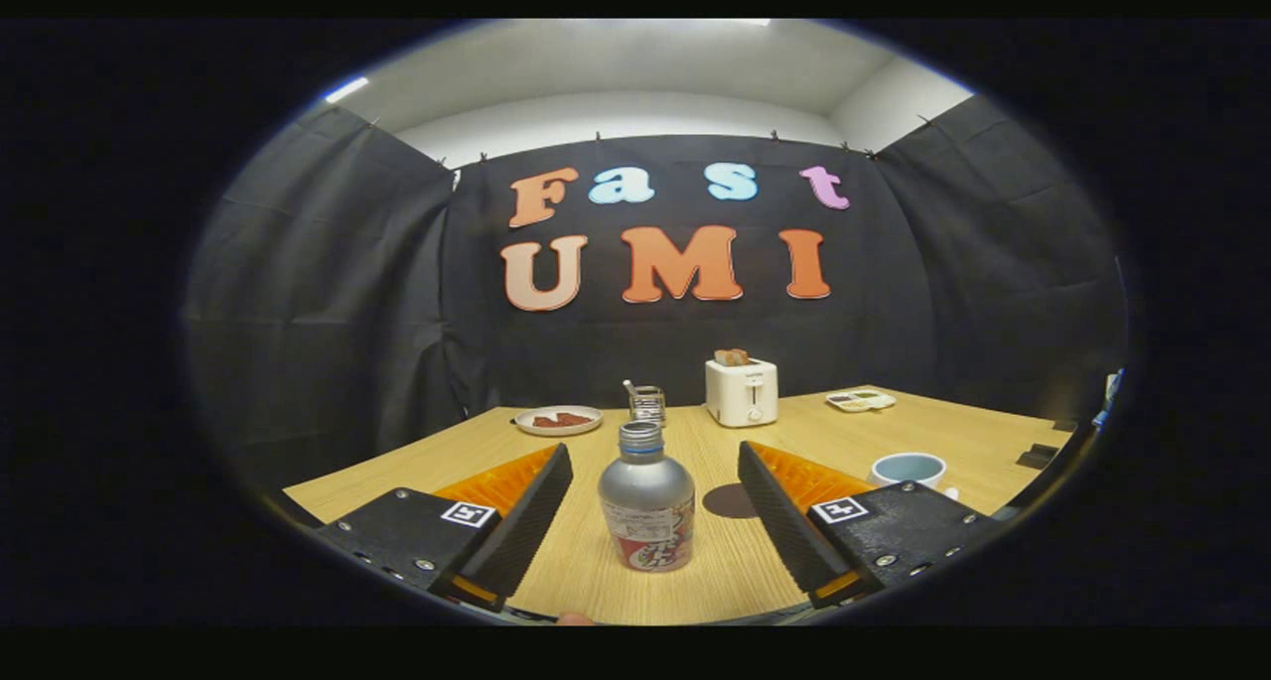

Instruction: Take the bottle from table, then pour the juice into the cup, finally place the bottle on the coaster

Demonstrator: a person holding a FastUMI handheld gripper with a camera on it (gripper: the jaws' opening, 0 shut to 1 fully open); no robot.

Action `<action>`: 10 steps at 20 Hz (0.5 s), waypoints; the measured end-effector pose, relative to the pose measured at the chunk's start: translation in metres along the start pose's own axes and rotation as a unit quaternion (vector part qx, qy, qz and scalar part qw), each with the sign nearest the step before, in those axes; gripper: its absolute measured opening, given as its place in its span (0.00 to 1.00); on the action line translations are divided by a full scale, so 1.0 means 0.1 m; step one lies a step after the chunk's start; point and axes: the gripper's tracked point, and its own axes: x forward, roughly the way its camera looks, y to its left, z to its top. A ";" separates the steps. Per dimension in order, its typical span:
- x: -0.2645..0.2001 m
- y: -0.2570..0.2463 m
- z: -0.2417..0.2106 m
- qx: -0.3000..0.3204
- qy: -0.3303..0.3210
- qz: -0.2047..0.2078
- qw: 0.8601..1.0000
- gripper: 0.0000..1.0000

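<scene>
Bottle (646,496) stands upright between our tool's (645,521) wide-apart fingers, untouched, so we need only close on it.

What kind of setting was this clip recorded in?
Likely a staged recording booth with a kitchen-style tabletop: black cloth walls around a wooden table holding a toaster, plate and cup. The open gripper straddles an upright bottle.
</scene>
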 end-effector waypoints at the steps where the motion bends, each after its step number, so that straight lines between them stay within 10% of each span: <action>1: 0.03 0.02 -0.05 0.002 0.008 0.002 1.000 1.00; 10: 0.24 0.01 -0.53 -0.003 0.073 -0.008 0.997 1.00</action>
